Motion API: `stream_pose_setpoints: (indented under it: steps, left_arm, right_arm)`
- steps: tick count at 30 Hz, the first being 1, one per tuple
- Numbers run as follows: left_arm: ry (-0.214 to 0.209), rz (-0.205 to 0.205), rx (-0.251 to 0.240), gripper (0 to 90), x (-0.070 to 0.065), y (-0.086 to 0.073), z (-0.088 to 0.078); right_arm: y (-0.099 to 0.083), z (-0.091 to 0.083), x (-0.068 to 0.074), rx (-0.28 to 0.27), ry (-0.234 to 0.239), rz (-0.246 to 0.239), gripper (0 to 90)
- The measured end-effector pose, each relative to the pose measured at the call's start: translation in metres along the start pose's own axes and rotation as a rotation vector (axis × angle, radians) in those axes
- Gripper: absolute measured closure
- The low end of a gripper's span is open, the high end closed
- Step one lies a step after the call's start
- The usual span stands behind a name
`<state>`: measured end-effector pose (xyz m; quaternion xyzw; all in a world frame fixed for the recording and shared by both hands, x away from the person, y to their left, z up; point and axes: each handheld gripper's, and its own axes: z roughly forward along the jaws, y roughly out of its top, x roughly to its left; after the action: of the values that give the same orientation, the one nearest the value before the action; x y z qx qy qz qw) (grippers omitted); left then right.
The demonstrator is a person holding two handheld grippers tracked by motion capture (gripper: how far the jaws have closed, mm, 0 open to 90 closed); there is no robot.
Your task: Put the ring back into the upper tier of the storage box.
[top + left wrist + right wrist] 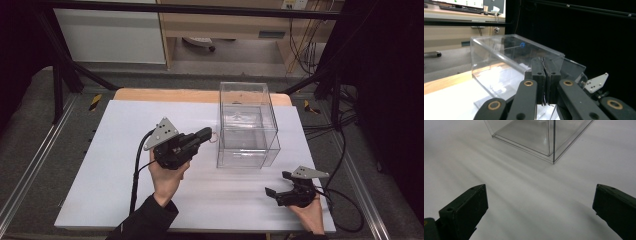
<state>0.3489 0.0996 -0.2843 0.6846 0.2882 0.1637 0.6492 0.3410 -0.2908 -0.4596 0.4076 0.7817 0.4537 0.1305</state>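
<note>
The left gripper (206, 134) is seen in the high view at about the centre of the white table (120, 165), carried clear of the surface by the person's left hand (167, 180) and aimed toward two o'clock. Its jaws are pressed fully together; in the left gripper view the two black pads (545, 81) are seen face to face with only a thin seam between them. A small pale ring-like thing (214, 136) is seen at the jaw tips in the high view, but whether it is pinched cannot be told. The tips are held just beside the clear plastic box (246, 125), at the box's nine o'clock side; contact cannot be confirmed. In the left gripper view the same box (506, 65) is seen close behind the closed pads, rising above them.

The clear box is placed upright on the table, toward one o'clock from the table's centre, its open top facing up and nothing discernible inside.

The right gripper (277, 184) is held low at the table's five o'clock corner, pointing toward ten o'clock. Its jaws are spread wide, nothing between them; in the right gripper view the pads (465, 211) are seen far apart over bare white surface, with a lower corner of the box (541, 137) at twelve o'clock, well apart from them.
</note>
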Motion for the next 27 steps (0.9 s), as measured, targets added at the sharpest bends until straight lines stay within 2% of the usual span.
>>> stream_pose_setpoints:
  steps: [12, 27]
  left_arm:
    - [-0.029, 0.011, 0.009, 87.5, -0.011, 0.005, 0.021]
    - [-0.045, 0.04, 0.077, 87.5, -0.019, 0.005, 0.049]
  right_arm:
    - [0.0, 0.0, 0.0, -0.001, 0.001, 0.001, 0.4]
    - [0.0, 0.0, 0.0, -0.002, 0.001, -0.001, 0.4]
